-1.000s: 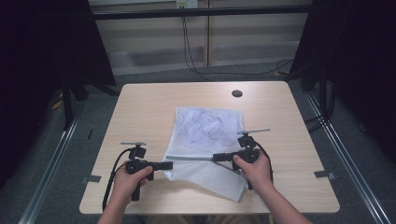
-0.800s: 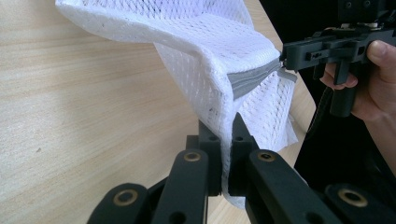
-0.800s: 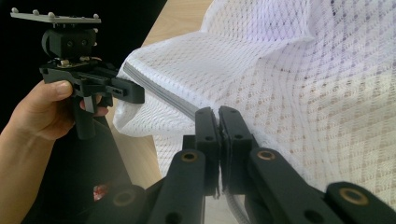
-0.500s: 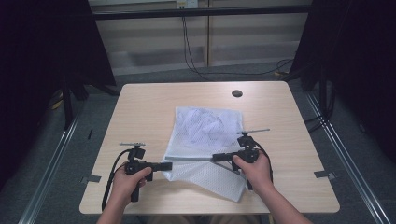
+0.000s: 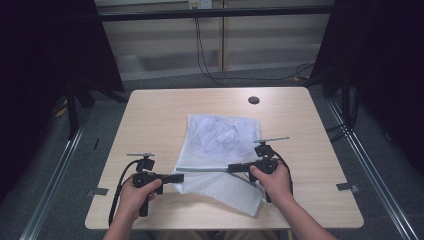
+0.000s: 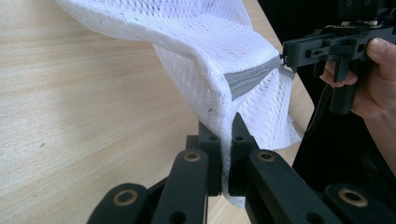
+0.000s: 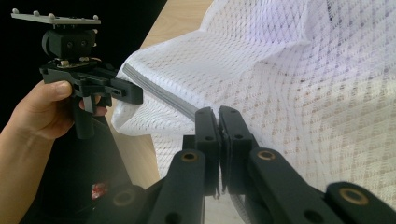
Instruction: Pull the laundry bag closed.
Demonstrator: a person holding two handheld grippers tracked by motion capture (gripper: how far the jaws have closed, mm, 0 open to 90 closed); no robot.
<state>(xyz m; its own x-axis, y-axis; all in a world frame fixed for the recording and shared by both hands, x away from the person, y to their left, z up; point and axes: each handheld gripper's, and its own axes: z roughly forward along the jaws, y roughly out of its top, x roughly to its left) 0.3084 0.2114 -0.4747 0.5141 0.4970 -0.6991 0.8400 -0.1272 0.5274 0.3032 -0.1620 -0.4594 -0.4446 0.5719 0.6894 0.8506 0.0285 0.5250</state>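
Note:
A white mesh bag [image 5: 225,137] lies in the middle of the wooden table [image 5: 150,115], its near edge lifted off the surface. Along that edge a grey zipper [image 5: 205,170] runs taut between both grippers. My left gripper [image 5: 180,177] points right and is shut on the bag's left end; the mesh [image 6: 210,51] is pinched between its jaws [image 6: 224,126]. My right gripper [image 5: 231,168] points left and is shut on the zipper's other end [image 7: 159,95], its jaws [image 7: 218,114] closed on the fabric. Each gripper view also shows the opposite gripper [image 6: 285,55] [image 7: 137,95] in a hand.
A small black round cap [image 5: 254,100] sits near the table's far edge. Cables [image 5: 205,60] hang down behind the table. Metal rails [image 5: 55,175] run along the floor on both sides. Bare tabletop lies left and right of the bag.

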